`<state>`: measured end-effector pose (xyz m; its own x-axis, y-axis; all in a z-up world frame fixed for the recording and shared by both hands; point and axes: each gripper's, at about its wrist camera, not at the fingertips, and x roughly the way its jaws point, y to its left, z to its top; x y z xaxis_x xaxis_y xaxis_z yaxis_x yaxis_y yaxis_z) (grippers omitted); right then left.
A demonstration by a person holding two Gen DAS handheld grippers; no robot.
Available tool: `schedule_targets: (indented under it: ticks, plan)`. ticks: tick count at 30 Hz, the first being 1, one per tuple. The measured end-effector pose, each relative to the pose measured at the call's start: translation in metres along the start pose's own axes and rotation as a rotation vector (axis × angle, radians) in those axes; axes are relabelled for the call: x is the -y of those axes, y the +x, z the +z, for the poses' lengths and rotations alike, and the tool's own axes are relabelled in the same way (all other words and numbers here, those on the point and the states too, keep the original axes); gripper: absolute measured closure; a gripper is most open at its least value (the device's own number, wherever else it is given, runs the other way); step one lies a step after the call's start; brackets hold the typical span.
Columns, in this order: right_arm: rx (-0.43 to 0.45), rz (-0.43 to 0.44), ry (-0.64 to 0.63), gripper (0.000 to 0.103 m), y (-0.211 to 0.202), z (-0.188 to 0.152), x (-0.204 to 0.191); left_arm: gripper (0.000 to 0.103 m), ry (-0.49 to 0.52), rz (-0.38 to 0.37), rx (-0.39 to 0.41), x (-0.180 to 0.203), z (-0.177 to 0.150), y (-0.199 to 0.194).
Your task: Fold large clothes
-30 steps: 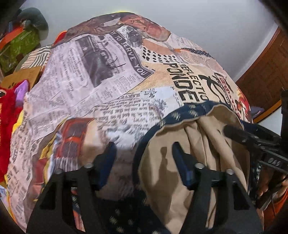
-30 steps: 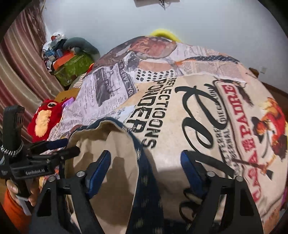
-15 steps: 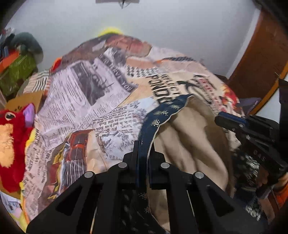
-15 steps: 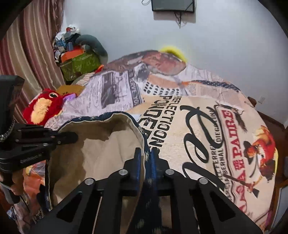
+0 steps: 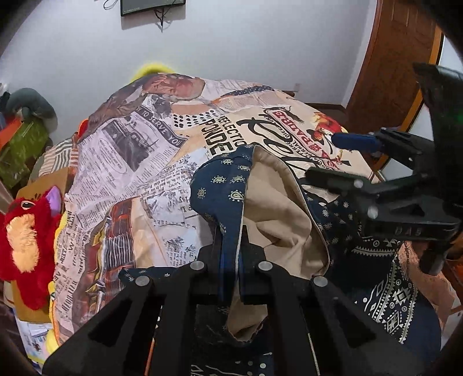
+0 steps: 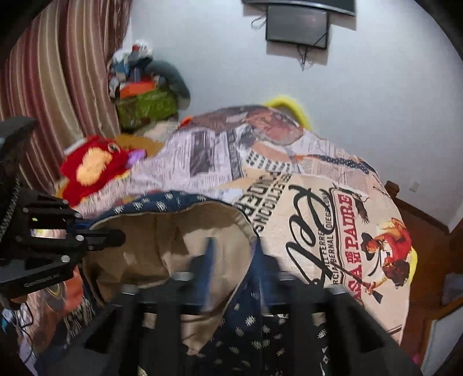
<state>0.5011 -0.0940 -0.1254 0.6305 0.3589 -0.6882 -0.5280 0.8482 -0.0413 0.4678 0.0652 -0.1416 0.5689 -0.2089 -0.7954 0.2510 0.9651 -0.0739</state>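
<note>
the left gripper [image 5: 230,254] pinched the navy garment's [image 5: 220,185] hem; the right gripper [image 6: 231,260], blurred, seemingly pinched it too, hem spanning between them above the bed [image 5: 121,162].

Right gripper [image 6: 231,266] motion-blurred, jaw gap unclear, garment [image 6: 179,240] lower part cut by bottom edge, left gripper's [image 5: 230,260] fingertips buried in cloth fold, wall screen [image 5: 152,5] cropped at top edge
</note>
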Motion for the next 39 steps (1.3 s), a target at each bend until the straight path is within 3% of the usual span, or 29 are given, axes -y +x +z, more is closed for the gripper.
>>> schedule_targets:
  ticks: [1, 10, 12, 16, 17, 20, 28, 34, 39]
  plan:
    - [0.019, -0.001, -0.005, 0.031, 0.002, -0.001, 0.000, 0.097, -0.005, -0.004, 0.003, -0.003, 0.000, 0.001]
    - [-0.051, -0.013, -0.010, 0.032, 0.077, 0.006, 0.009, 0.097, -0.045, -0.068, 0.028, -0.030, -0.006, 0.016]
    - [-0.074, 0.005, 0.006, 0.038, 0.100, 0.011, 0.013, 0.097, -0.045, -0.074, 0.030, -0.035, -0.007, 0.021]
    - [-0.172, 0.091, 0.059, 0.068, 0.140, 0.017, 0.018, 0.097, -0.049, -0.074, 0.020, -0.043, -0.007, 0.033]
    - [-0.177, 0.102, 0.066, 0.082, 0.145, 0.017, 0.017, 0.097, -0.053, -0.074, 0.015, -0.045, -0.007, 0.036]
    - [-0.149, 0.104, 0.064, 0.095, 0.148, 0.014, 0.014, 0.097, -0.065, -0.068, 0.006, -0.049, -0.008, 0.042]
    - [-0.026, 0.049, 0.029, 0.100, 0.083, 0.006, 0.007, 0.097, -0.065, -0.072, 0.019, -0.038, -0.013, 0.013]
    - [0.077, 0.048, 0.034, 0.100, -0.015, -0.010, 0.006, 0.097, -0.025, -0.079, 0.028, -0.007, -0.028, -0.030]
    - [0.095, 0.060, 0.017, 0.100, -0.079, -0.042, -0.007, 0.097, 0.004, -0.064, 0.006, 0.020, -0.054, -0.053]
